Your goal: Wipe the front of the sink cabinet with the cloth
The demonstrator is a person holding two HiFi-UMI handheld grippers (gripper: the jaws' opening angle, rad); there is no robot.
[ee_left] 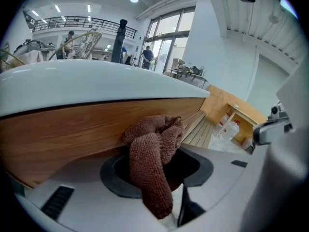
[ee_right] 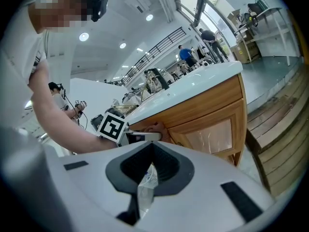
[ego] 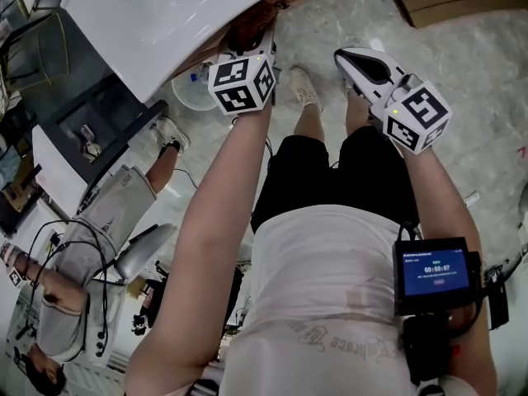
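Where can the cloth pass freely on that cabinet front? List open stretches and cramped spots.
Bare: the wood band under the countertop either side of the cloth, and the panel door by the cabinet's corner. At the right the marble floor is open. Crowded: the foot of the cabinet at the left, with a white tub and a bystander's shoe.

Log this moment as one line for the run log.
phase: wipe | left gripper: shut on cloth, pressed to cabinet front | right gripper: shut, away from cabinet
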